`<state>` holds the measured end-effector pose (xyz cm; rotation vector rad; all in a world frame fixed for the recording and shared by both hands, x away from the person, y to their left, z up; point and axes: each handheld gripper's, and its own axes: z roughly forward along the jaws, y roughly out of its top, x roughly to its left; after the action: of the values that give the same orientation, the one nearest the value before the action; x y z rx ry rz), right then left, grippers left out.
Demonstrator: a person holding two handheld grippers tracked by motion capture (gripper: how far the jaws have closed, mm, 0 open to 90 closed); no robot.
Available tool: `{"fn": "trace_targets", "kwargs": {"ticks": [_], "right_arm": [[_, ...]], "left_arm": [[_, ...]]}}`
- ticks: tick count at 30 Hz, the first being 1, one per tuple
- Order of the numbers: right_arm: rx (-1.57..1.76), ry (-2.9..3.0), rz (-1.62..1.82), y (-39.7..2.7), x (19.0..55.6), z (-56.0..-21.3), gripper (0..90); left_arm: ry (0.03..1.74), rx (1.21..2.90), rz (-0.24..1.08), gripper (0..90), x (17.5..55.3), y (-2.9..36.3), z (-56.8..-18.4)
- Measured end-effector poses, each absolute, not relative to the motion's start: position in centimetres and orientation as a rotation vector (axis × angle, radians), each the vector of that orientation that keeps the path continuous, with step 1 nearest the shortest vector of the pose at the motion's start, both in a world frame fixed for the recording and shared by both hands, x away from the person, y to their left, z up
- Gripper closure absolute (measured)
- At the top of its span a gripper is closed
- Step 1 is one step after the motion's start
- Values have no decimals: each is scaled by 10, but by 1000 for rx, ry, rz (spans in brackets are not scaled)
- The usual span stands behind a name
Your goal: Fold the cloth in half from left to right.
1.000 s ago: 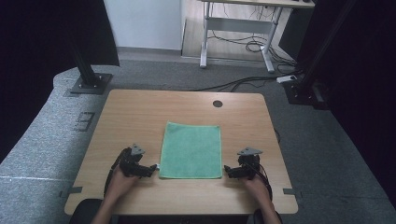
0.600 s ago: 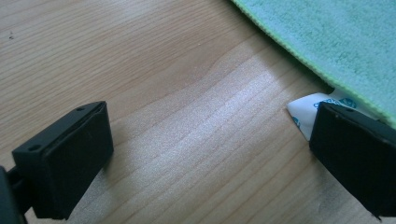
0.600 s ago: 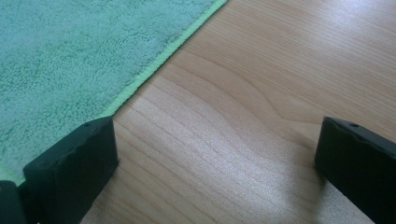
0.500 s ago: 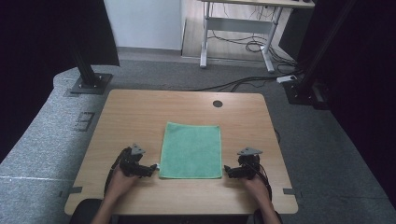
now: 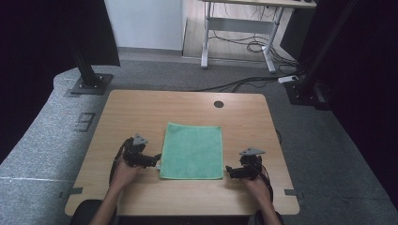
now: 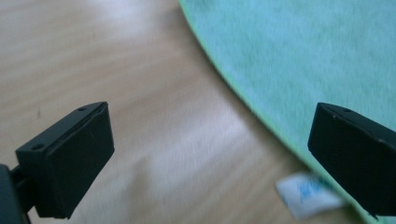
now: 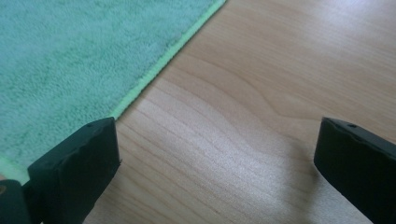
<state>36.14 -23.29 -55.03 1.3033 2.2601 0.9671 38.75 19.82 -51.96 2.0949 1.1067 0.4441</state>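
A green cloth lies flat in the middle of the wooden table. My left gripper is open at the cloth's near left corner, low over the wood. In the left gripper view the cloth's edge curves between the jaws and a small white label sticks out near the right jaw. My right gripper is open just off the cloth's near right corner. In the right gripper view the cloth's light green hem runs past the left jaw, with bare wood between the jaws.
A round cable hole sits near the table's far edge. Black stand bases rest on the grey floor at the far left and far right. A desk frame with cables stands beyond the table.
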Motion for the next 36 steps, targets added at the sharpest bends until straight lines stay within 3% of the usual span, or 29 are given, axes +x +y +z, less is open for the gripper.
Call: {"fn": "trace_targets", "kwargs": {"ticks": [14, 22, 36], "right_arm": [[1266, 2287, 996, -212, 353, -542, 2], [1215, 2357, 899, -198, 352, -550, 0], [1298, 2260, 838, -229, 360, -549, 0]], "left_arm": [[1131, 2162, 454, 0, 421, 171, -541], [1132, 2185, 458, 12, 412, 171, -548], [1060, 2236, 407, 13, 371, 150, -547]]}}
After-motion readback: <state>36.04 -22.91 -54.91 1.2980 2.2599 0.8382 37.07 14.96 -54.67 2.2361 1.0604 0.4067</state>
